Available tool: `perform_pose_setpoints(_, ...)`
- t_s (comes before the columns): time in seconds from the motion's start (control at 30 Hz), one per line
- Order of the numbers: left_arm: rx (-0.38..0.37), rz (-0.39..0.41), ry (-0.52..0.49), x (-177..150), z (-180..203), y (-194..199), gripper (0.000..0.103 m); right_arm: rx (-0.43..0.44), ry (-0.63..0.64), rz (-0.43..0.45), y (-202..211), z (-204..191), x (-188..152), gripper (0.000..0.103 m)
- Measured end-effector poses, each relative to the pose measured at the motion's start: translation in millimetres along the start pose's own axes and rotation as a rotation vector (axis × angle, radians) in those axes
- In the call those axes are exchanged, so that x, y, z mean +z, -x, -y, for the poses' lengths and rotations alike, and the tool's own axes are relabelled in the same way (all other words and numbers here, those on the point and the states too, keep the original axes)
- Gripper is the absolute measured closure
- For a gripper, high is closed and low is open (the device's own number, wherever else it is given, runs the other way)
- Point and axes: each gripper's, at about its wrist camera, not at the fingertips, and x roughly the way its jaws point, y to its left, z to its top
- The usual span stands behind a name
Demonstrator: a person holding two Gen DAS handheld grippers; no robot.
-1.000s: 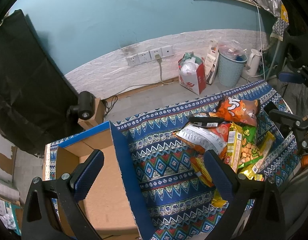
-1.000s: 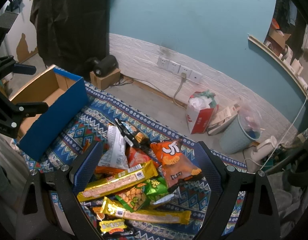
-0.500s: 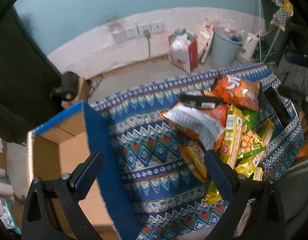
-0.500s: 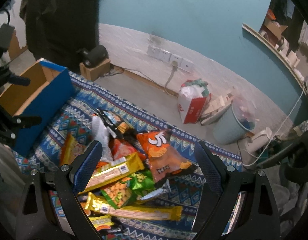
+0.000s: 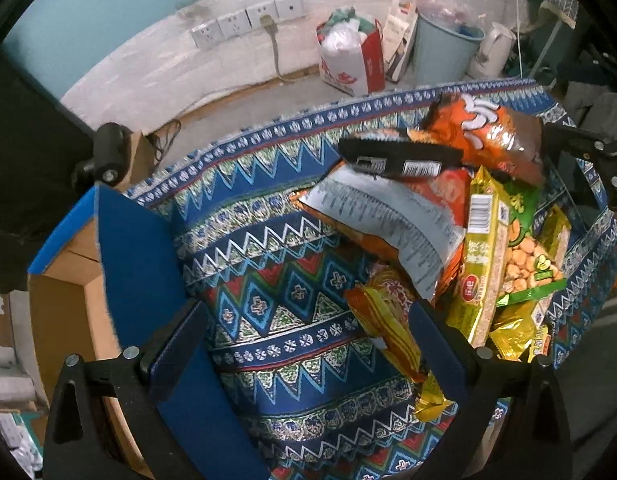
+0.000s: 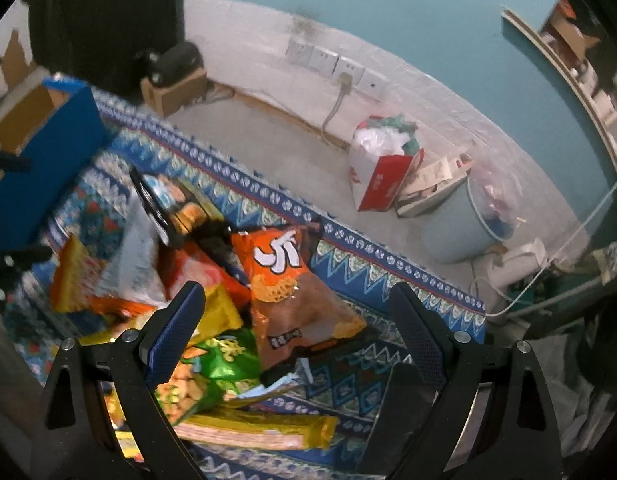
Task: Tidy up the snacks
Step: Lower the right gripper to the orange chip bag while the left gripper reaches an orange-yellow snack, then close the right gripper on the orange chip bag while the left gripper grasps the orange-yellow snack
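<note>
A heap of snack packets lies on the patterned blue cloth (image 5: 268,280). In the left wrist view I see an orange chip bag (image 5: 480,124), a black packet (image 5: 400,156), a silver-backed bag (image 5: 384,224), a gold biscuit pack (image 5: 480,264) and a small orange-yellow packet (image 5: 384,328). My left gripper (image 5: 304,340) is open above the cloth, its right finger beside that small packet. The blue cardboard box (image 5: 124,248) stands open at the left. My right gripper (image 6: 300,324) is open over the orange chip bag (image 6: 292,292), with a green pea bag (image 6: 212,364) below.
Beyond the table's far edge are a red-and-white bag (image 5: 348,60), a pale blue bin (image 5: 444,48), a white kettle (image 5: 492,48) and wall sockets (image 5: 248,24). A black device on a small carton (image 5: 108,152) sits behind the box. A dark flat object (image 6: 392,412) lies by the right gripper.
Both grippers have dropped lower and closer to the snack heap. The left view has swung right, away from the box; the right gripper now hangs over the orange chip bag.
</note>
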Motion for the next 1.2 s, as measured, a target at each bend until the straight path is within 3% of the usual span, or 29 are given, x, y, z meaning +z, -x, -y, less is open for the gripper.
perform_pose_setpoints(0.23, -0.055, -0.083, 0.019, 1.6, 1.2, -35.2, 0.002, -0.001, 0.055, -0.067, -33.9, 0.9, 1.3, 0.011)
perform_pose_setpoints(0.37, -0.061, -0.113, 0.007, 3.4, 5.7, -49.7, 0.002, 0.031, 0.055, -0.106, -54.6, 3.0, 4.1, 0.011)
perform_pose_setpoints(0.53, -0.119, -0.136, -0.004, 6.0, 10.4, -62.9, 0.003, 0.059, 0.060, -0.175, -80.3, 2.2, 1.9, 0.011)
perform_pose_setpoints(0.63, -0.177, -0.151, 0.007, 7.1, 10.5, -70.3, 0.016, 0.068, 0.061, -0.213, -92.4, 2.3, -2.3, 0.011)
perform_pose_setpoints(0.7, -0.239, -0.159, 0.038, 8.4, 8.2, -72.3, 0.032, 0.081, 0.059, -0.230, -98.2, 2.5, -4.5, 0.013)
perform_pose_setpoints(0.87, -0.342, -0.173, 0.057, 10.7, 8.6, -74.6, 0.067, 0.124, 0.028, -0.239, -104.4, 4.3, -10.5, 0.035)
perform_pose_setpoints(0.97, -0.311, -0.164, 0.035, 8.9, 14.6, -71.6, 0.070, 0.134, 0.018, -0.225, -101.6, 4.6, -12.7, 0.051)
perform_pose_setpoints(1.2, -0.227, -0.094, 0.030, 4.4, 16.3, -41.6, 0.075, 0.122, -0.043, -0.201, -92.8, 10.9, -18.7, 0.058)
